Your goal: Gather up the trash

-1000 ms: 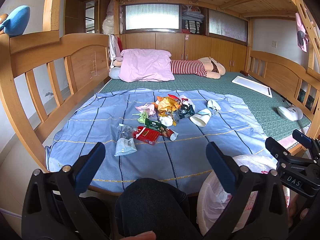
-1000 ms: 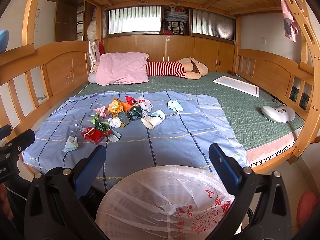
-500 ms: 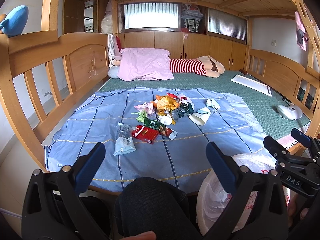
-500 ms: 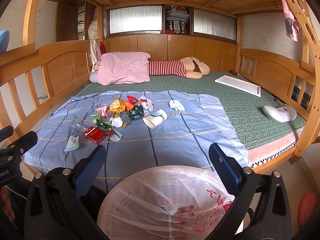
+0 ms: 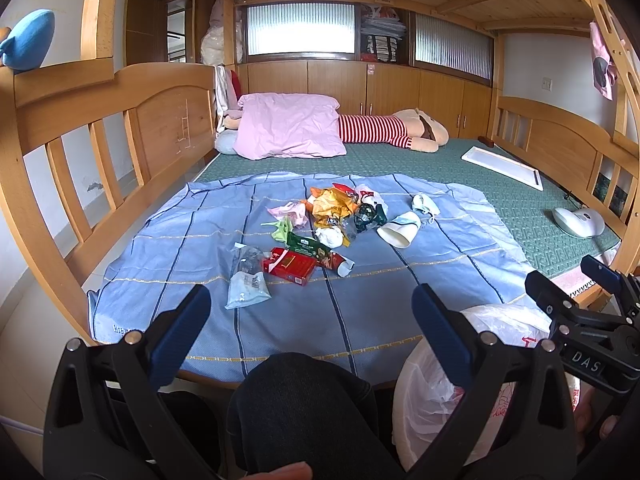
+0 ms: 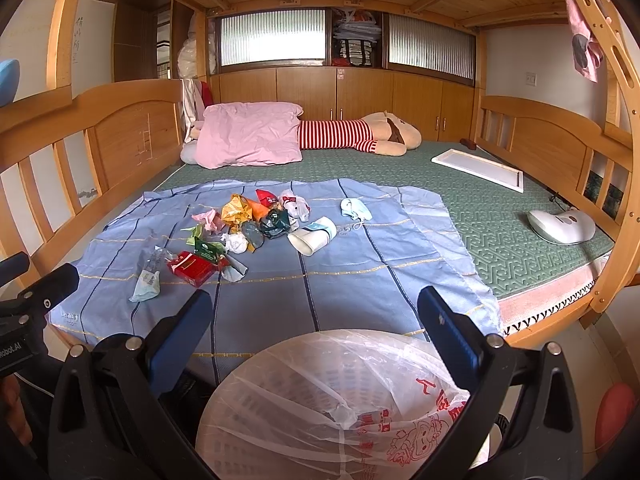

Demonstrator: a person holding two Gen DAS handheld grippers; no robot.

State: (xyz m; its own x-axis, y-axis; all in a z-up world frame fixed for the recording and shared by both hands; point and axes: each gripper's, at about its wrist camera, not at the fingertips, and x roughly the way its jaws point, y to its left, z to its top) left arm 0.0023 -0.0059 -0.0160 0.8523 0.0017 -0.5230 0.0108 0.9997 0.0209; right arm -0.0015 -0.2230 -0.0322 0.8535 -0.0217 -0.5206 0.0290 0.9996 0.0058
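Observation:
Several pieces of trash lie in a heap on a blue sheet (image 5: 360, 312) (image 6: 360, 288): a red box (image 5: 289, 267) (image 6: 191, 268), a clear plastic bag (image 5: 246, 284) (image 6: 146, 280), a white paper cup (image 5: 398, 229) (image 6: 314, 236), yellow wrappers (image 5: 332, 204) (image 6: 236, 209) and a face mask (image 5: 425, 204) (image 6: 355, 209). My left gripper (image 5: 310, 320) stands open, empty, short of the bed edge. My right gripper (image 6: 316, 326) is open too, right above a white bin lined with a plastic bag (image 6: 340, 404) (image 5: 472, 364). The trash is well ahead of both.
Wooden bed rails (image 5: 120, 128) (image 6: 552, 136) flank the green mattress (image 6: 500, 216). A pink pillow (image 5: 288, 126), a striped plush toy (image 6: 360, 136), a white board (image 6: 478, 168) and a white device (image 6: 560, 226) lie farther back. A person's dark knee (image 5: 300, 408) sits under the left gripper.
Both views have crept slightly closer to the bed. The grippers stay open and the trash has not moved.

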